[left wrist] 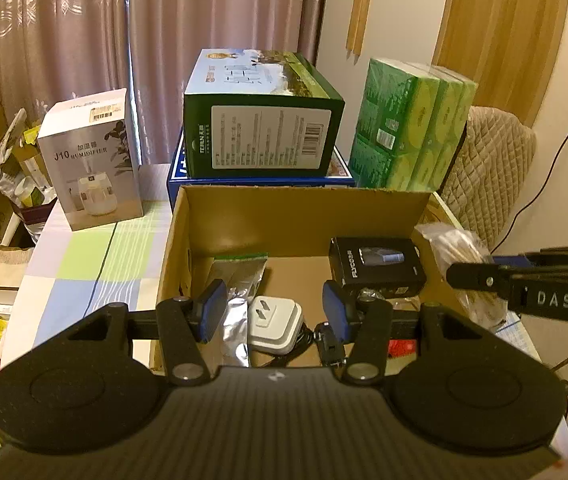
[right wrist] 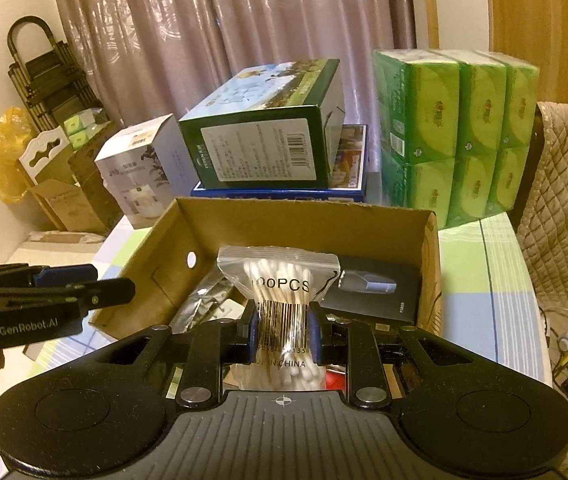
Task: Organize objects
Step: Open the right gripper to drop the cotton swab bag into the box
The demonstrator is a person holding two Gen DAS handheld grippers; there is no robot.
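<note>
Clear plastic, slippery and thin, is all that is pinched by the right gripper: the cotton-swab bag, held above the cardboard box. Slippage could drop it outside. The left gripper is spread, empty, over the box.

"100PCS" on swab bag (barcoded)

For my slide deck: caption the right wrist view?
Right gripper clamps a cotton swab bag above the open cardboard box.
</note>
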